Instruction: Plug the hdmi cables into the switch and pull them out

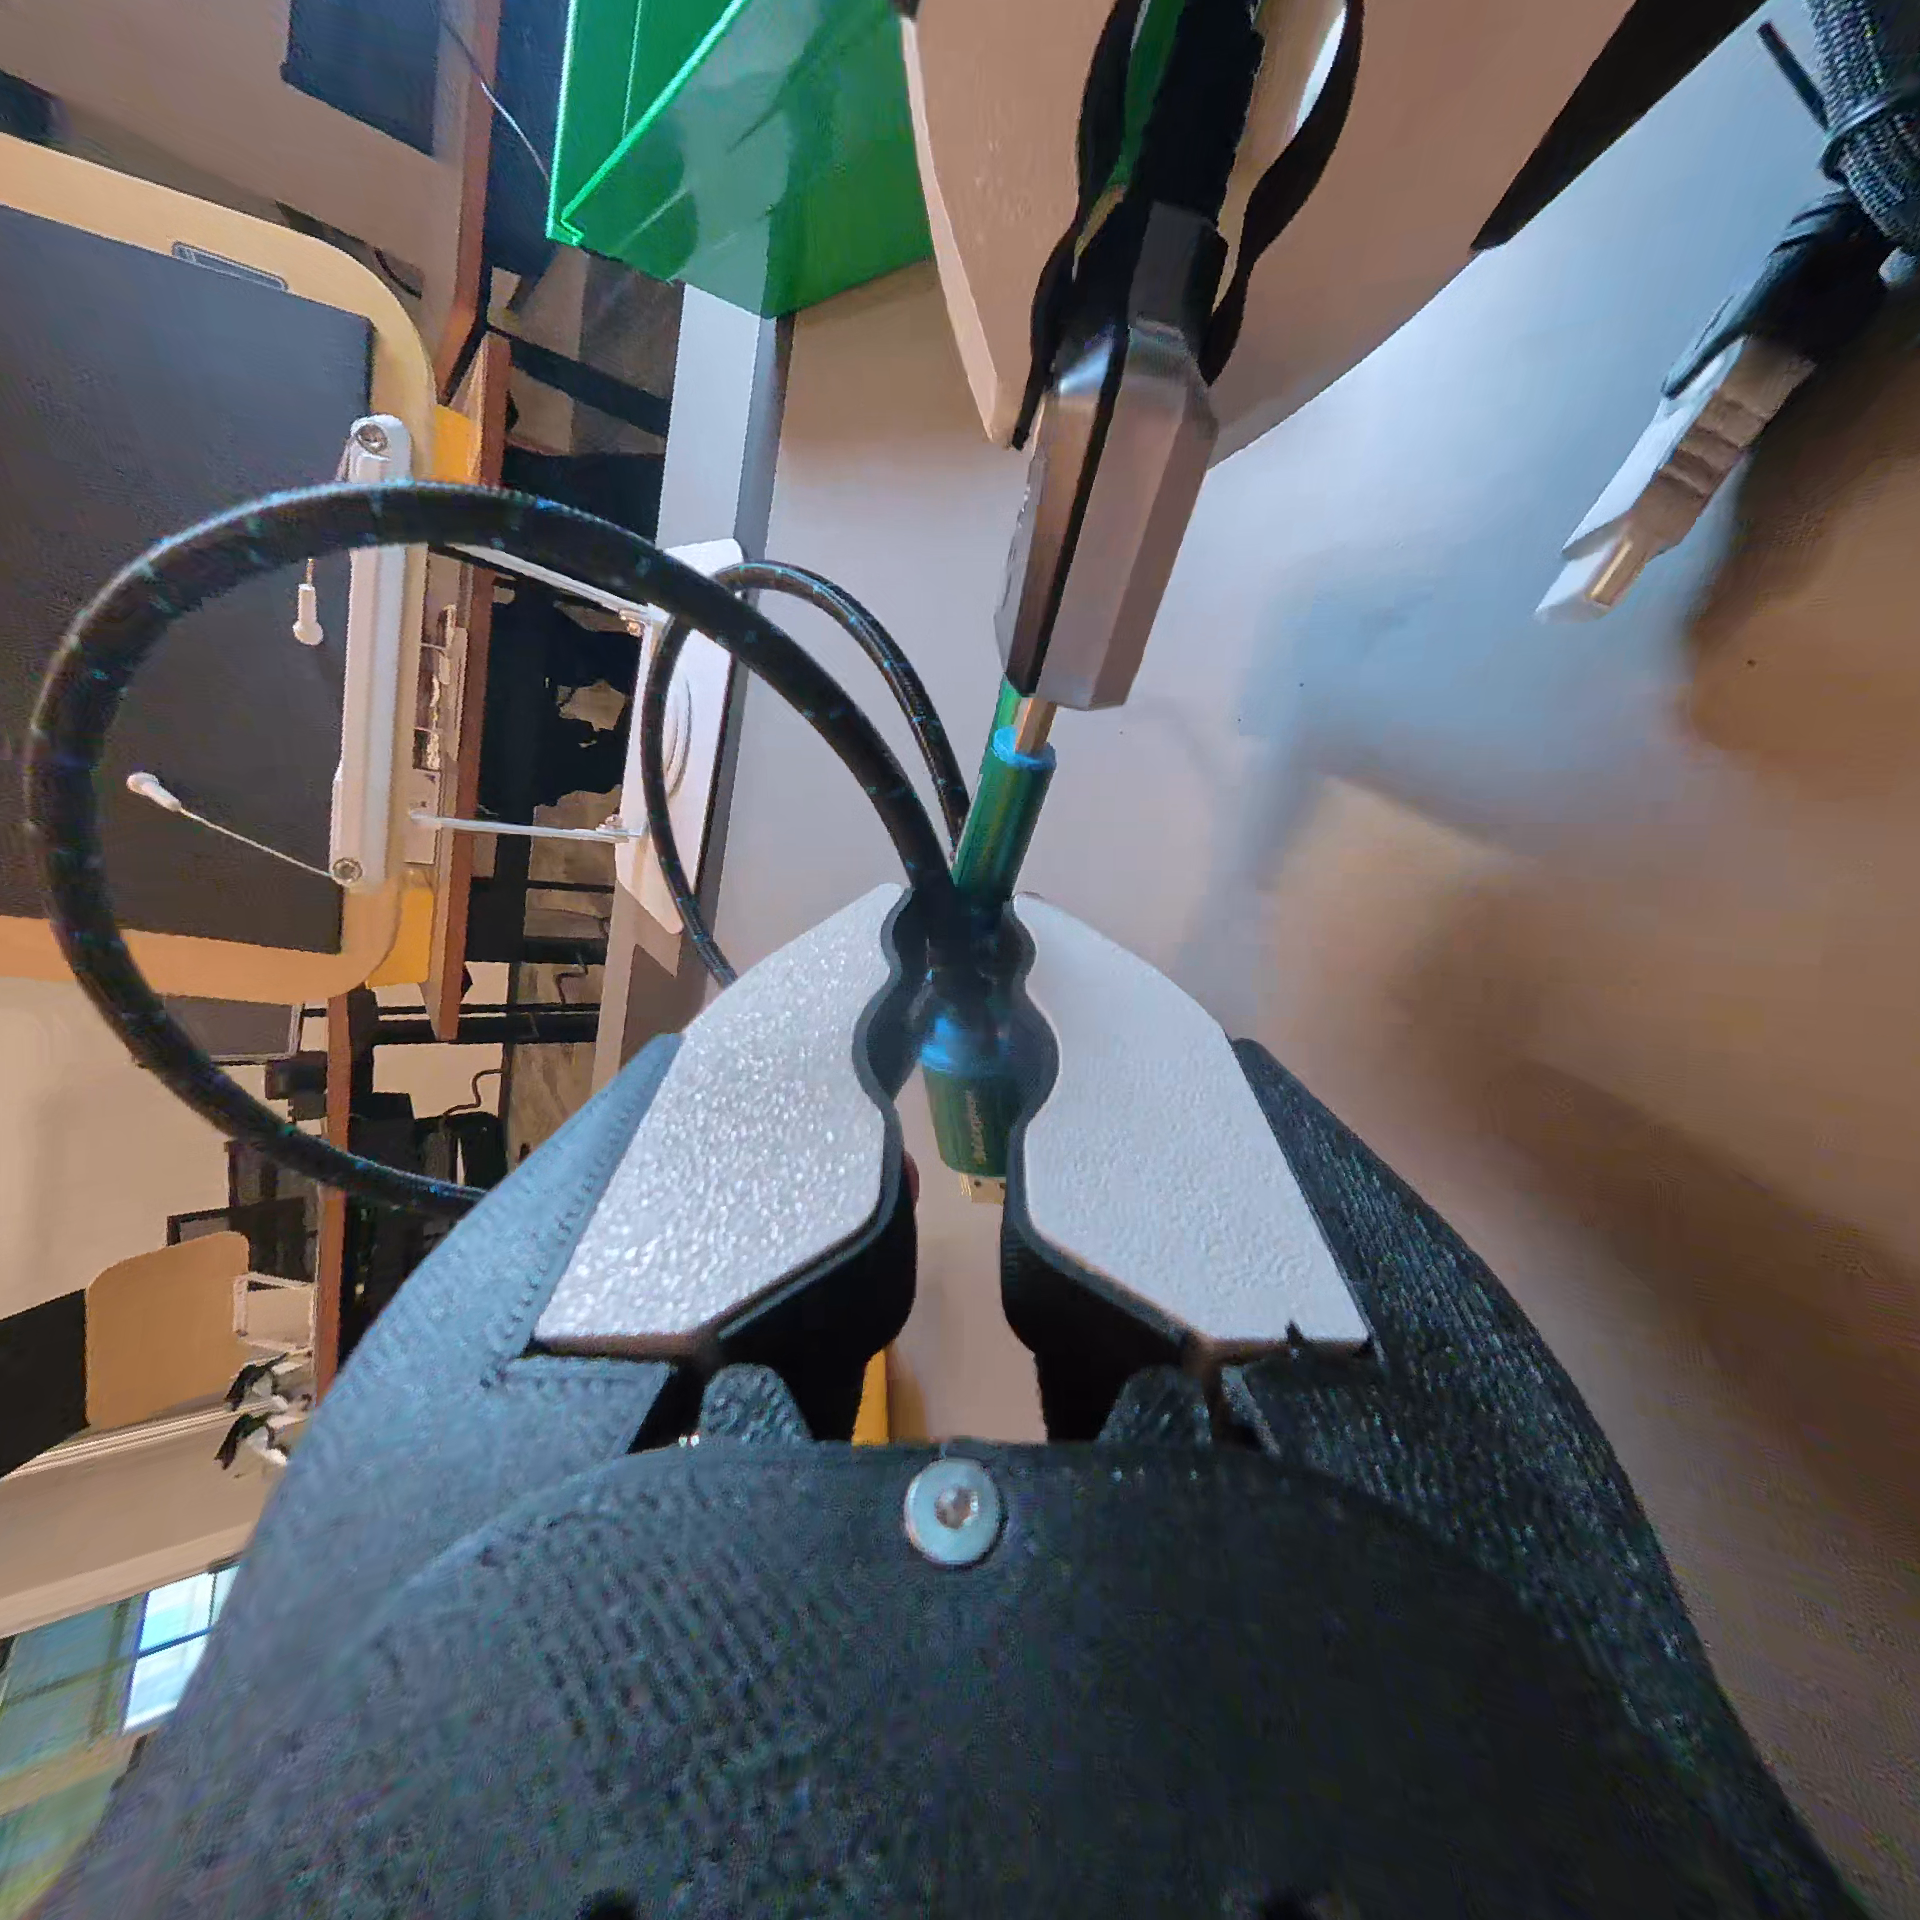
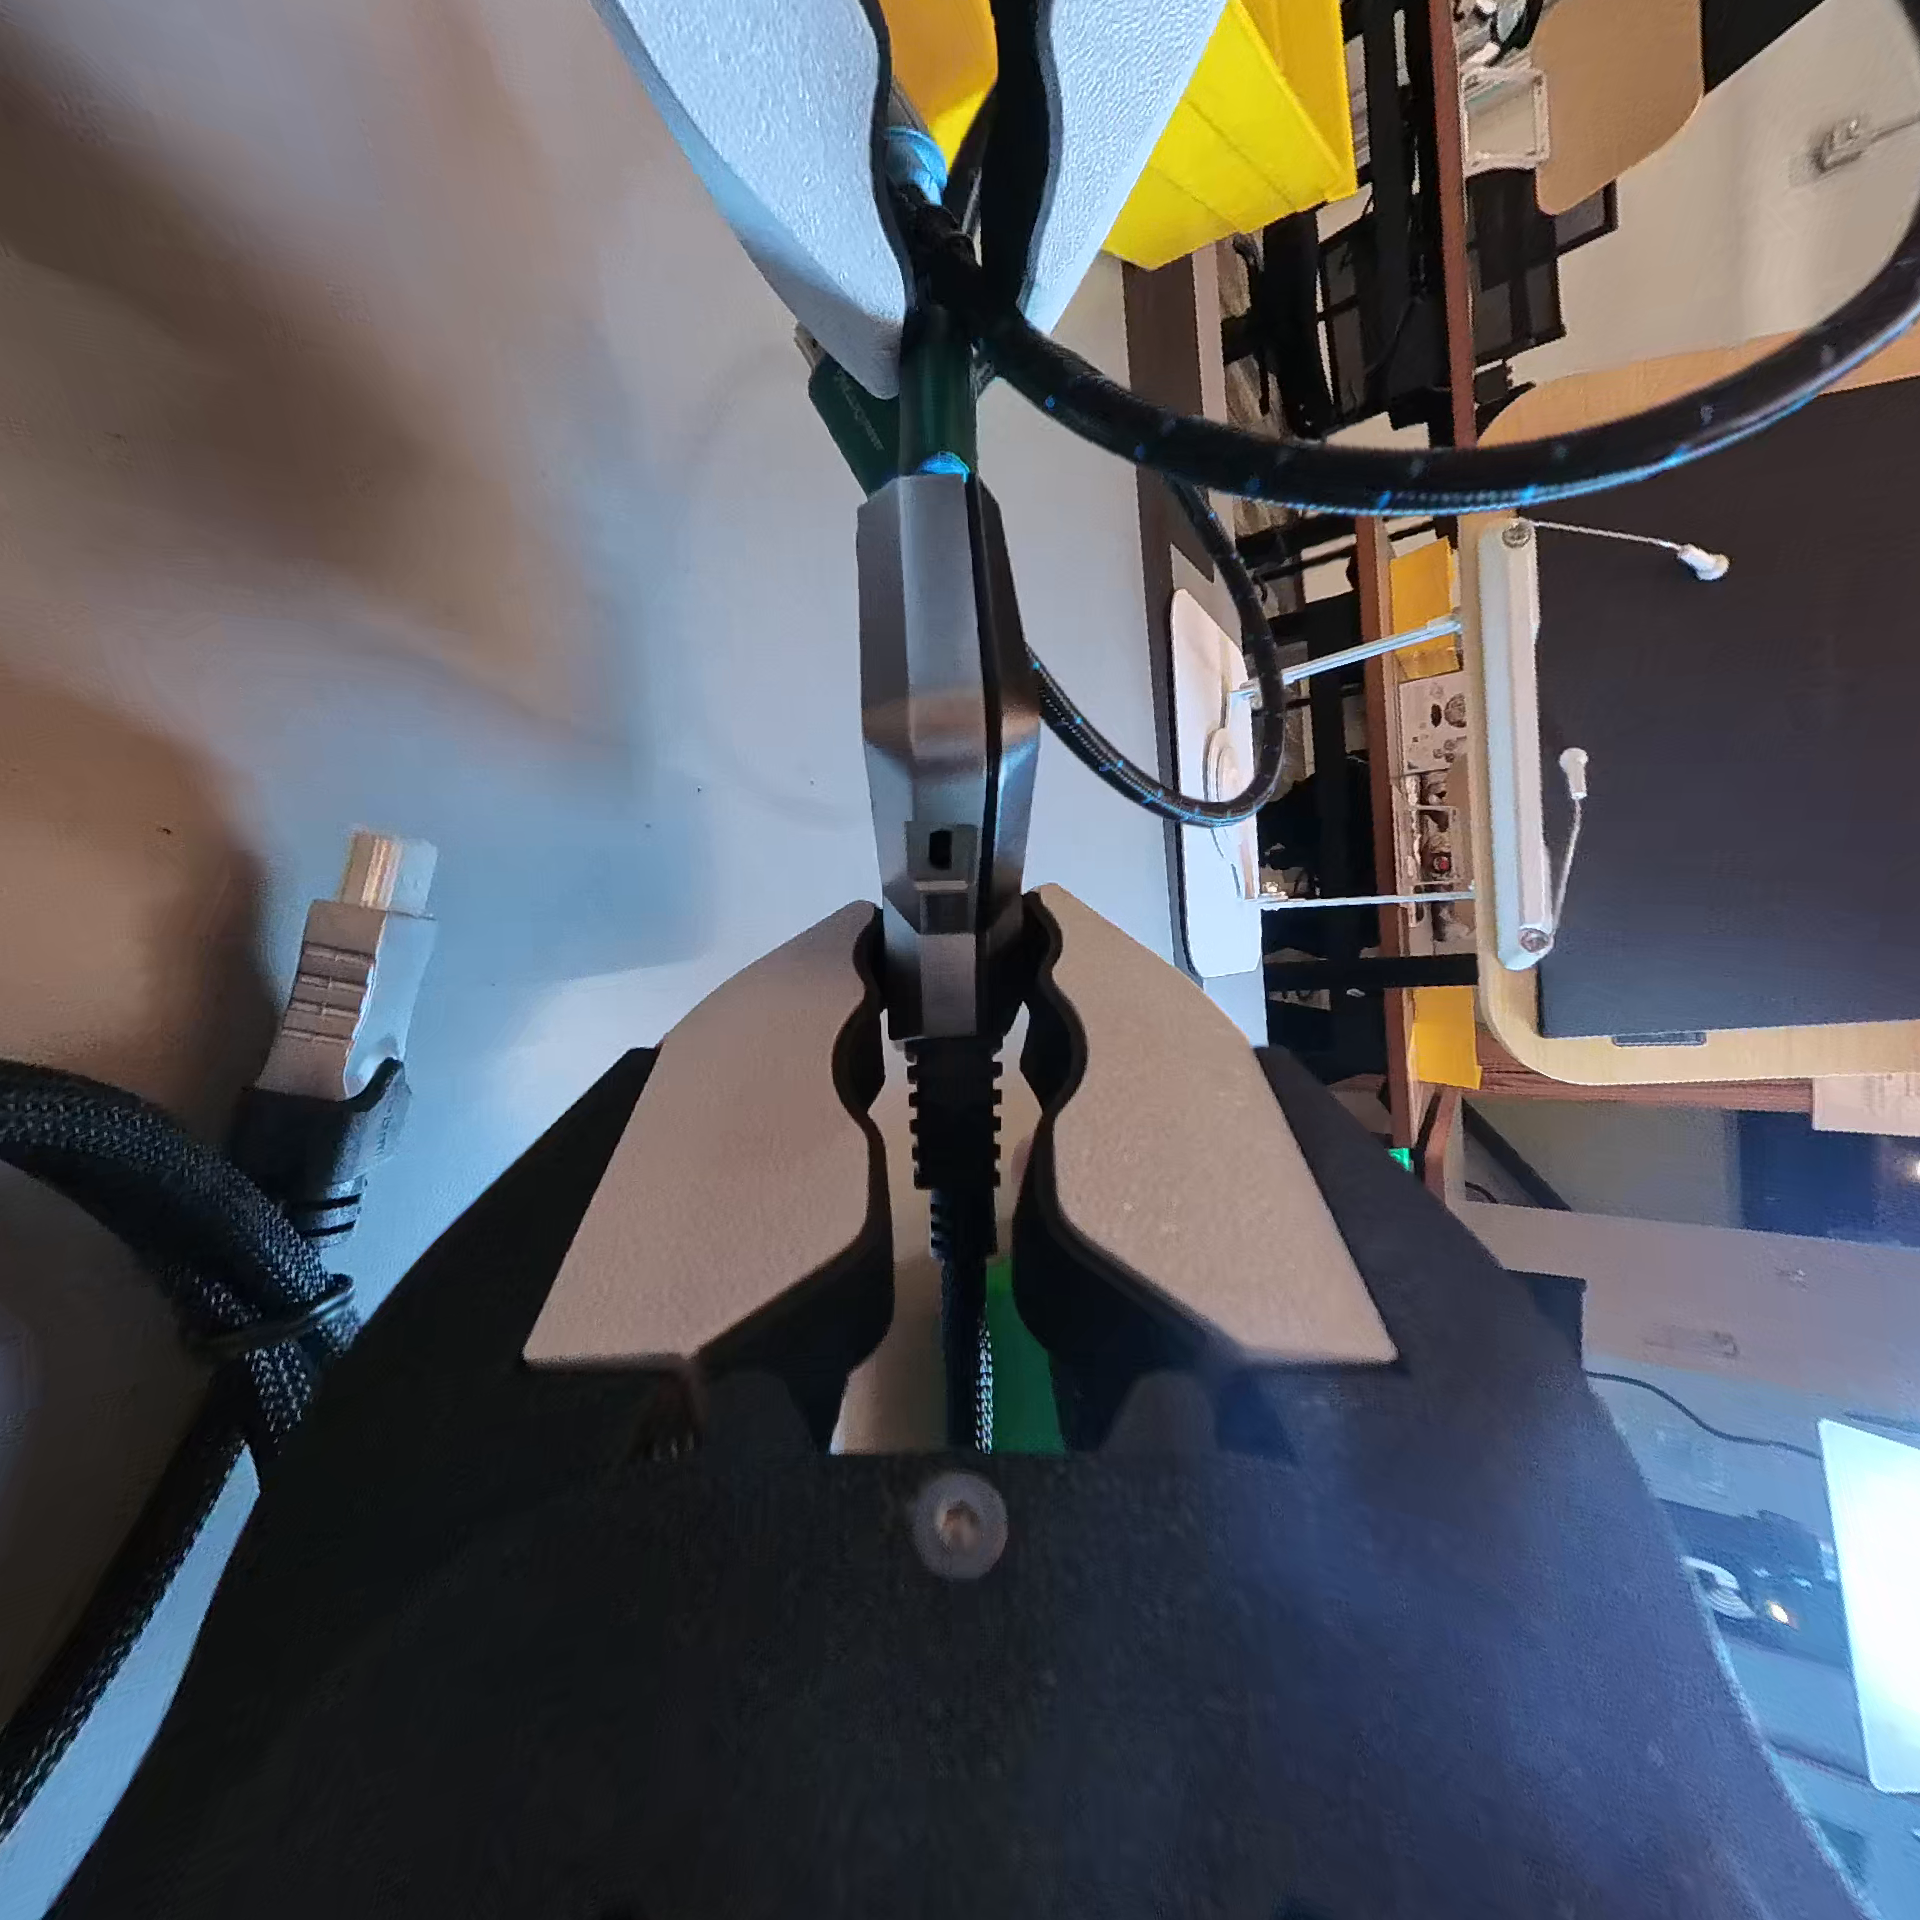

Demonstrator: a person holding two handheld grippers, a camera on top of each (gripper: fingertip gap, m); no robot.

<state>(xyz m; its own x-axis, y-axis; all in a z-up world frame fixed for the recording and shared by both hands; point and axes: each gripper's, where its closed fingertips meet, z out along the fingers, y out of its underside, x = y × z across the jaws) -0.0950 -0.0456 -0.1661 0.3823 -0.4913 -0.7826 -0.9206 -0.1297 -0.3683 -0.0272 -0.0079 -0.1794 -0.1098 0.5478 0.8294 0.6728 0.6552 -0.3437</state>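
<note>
You have the grey switch (image 2: 925,748) clamped at its cable end in your right gripper (image 2: 951,971), jaws closed on the body just above its ribbed strain relief, and your left gripper (image 1: 961,966) is closed around the rear of the green HDMI plug (image 1: 997,821), where the black braided cable (image 1: 94,665) leaves it and loops out to the side. From the left wrist view a short length of metal connector shows between the green plug's blue collar and the switch's port face, so I judge this plug is only partly seated, either going in or coming out; you cannot tell which from one moment. A second green plug (image 1: 966,1127) on the same cable sits loose between your left fingers, pointing back toward the camera and plugged into nothing. A silver-grey plug (image 2: 358,966) on a thicker bundled black cable (image 2: 156,1236) lies on the white tabletop (image 2: 582,623), well apart from the switch, so at least that cable is not in hand at all. The port itself is hidden behind the switch's edge, the far ends of both cables run out of frame, and the switch's other ports are not visible.
</note>
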